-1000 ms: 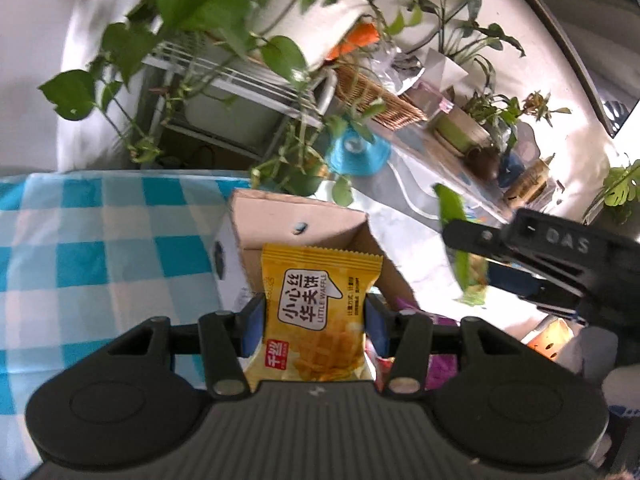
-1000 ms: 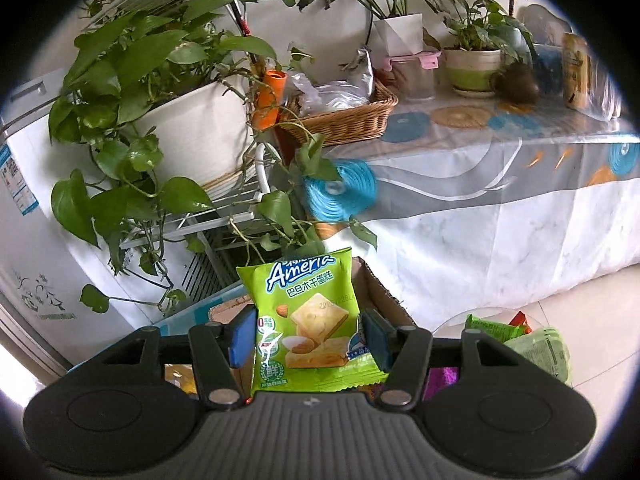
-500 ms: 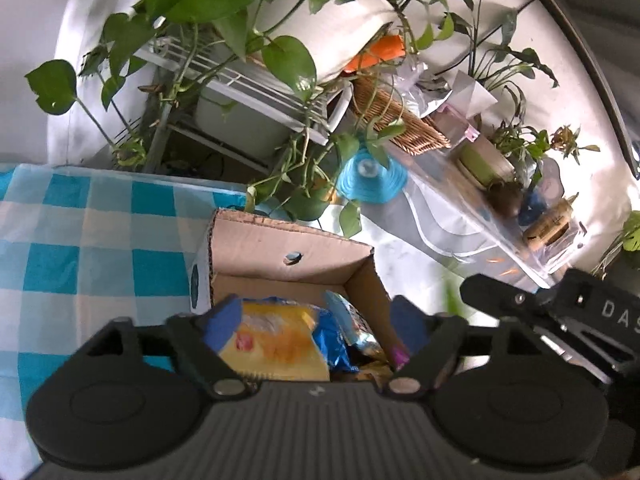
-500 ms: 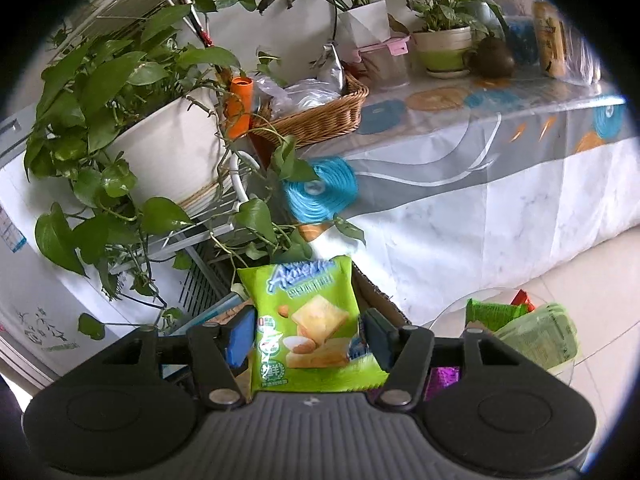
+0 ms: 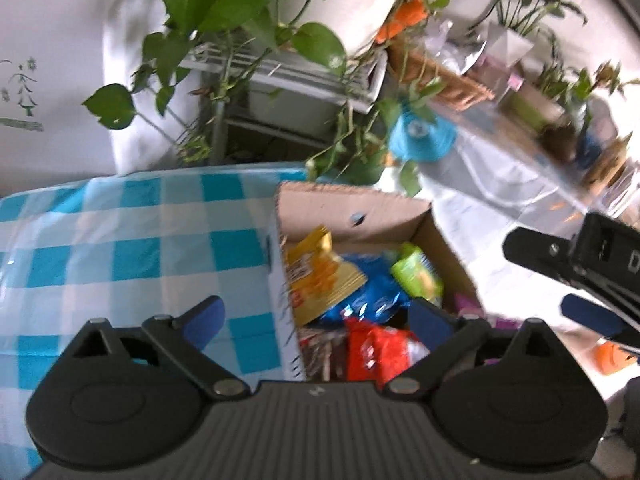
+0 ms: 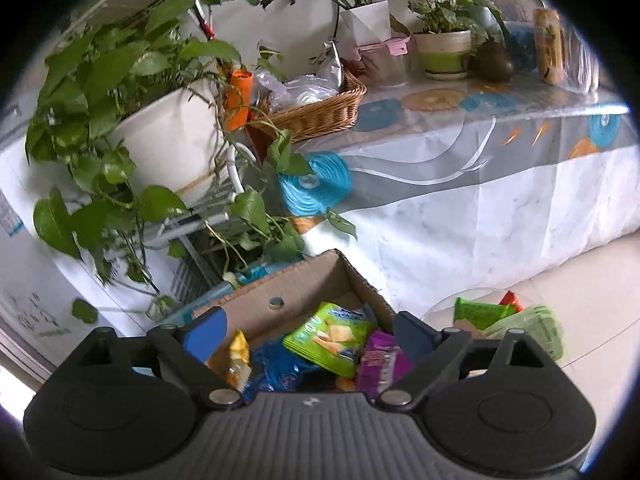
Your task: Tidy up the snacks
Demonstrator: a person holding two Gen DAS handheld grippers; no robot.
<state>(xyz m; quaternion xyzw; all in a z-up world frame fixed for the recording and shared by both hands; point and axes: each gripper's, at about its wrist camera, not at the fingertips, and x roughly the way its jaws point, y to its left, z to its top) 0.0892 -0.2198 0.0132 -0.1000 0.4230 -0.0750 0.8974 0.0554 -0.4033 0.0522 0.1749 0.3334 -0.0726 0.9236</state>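
An open cardboard box (image 5: 352, 208) (image 6: 304, 280) stands on the blue-checked tablecloth (image 5: 120, 240), full of snack packets. Inside lie a yellow waffle packet (image 5: 320, 276) (image 6: 238, 354), a green America cracker packet (image 5: 416, 276) (image 6: 328, 336), blue packets (image 5: 372, 292), a red packet (image 5: 376, 352) and a purple one (image 6: 380, 360). My left gripper (image 5: 316, 318) hangs over the box, its jaws opening wide and holding nothing. Over the same box my right gripper (image 6: 308, 330) also has its jaws opening, with nothing pressed between them. The right gripper's fingers (image 5: 560, 256) show at the right of the left wrist view.
Leafy plants in a white pot (image 6: 168, 140) on a white rack (image 5: 288, 76) stand behind the box. A long table (image 6: 480, 168) carries a wicker basket (image 6: 320, 112) and pots. More green packets (image 6: 516, 320) lie on a glass surface to the right.
Both grippers let go. The yellow waffle packet left the left jaws and the green cracker packet left the right jaws; both now lie in the box. The left view tipped down toward the box.
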